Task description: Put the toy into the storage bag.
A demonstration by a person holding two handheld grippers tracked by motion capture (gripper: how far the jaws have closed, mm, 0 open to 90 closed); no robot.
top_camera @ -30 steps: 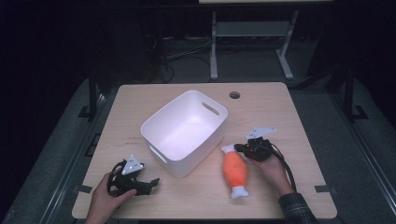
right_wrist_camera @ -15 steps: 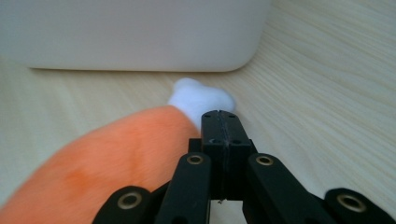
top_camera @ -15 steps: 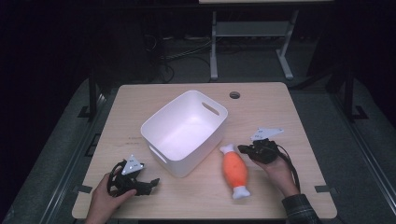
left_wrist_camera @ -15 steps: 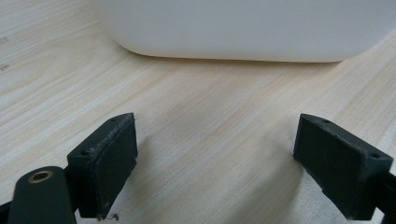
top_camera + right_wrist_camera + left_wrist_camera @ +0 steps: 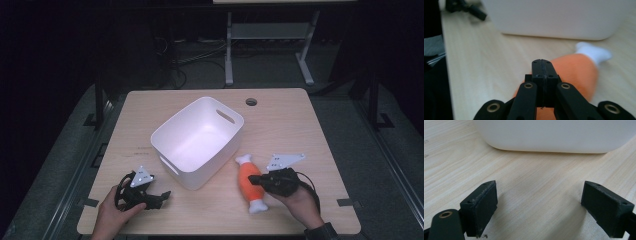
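Because the right gripper point(image 5: 256, 181) sits just beside the orange bone toy point(image 5: 251, 185) with its jaws pressed flat together and holding nothing, the coming move likely turns on how the toy lies against those jaws. Seen from the high view, the toy rests on the table point(image 5: 300, 125) at about 5 o'clock from the white bin point(image 5: 197, 142), close to the bin's near corner but apart from it. Its long axis runs roughly from 12 to 6 o'clock, tilted slightly, with one white knobbed end toward the bin and the other toward the person. The right gripper comes in from 3 o'clock, so its tips point across the toy's orange middle; in the right gripper view the shut tips point(image 5: 541, 72) overlap the orange body point(image 5: 574, 72), though whether they touch it cannot be told. To grasp, the jaws would probably need to open first.

The left gripper point(image 5: 159, 196) is well apart from the toy, at about 7 o'clock from the bin, its jaws spread wide over bare wood point(image 5: 531, 185), so the right hand point(image 5: 297, 202) is nearer.

Counted: one bin, one toy, two grippers.
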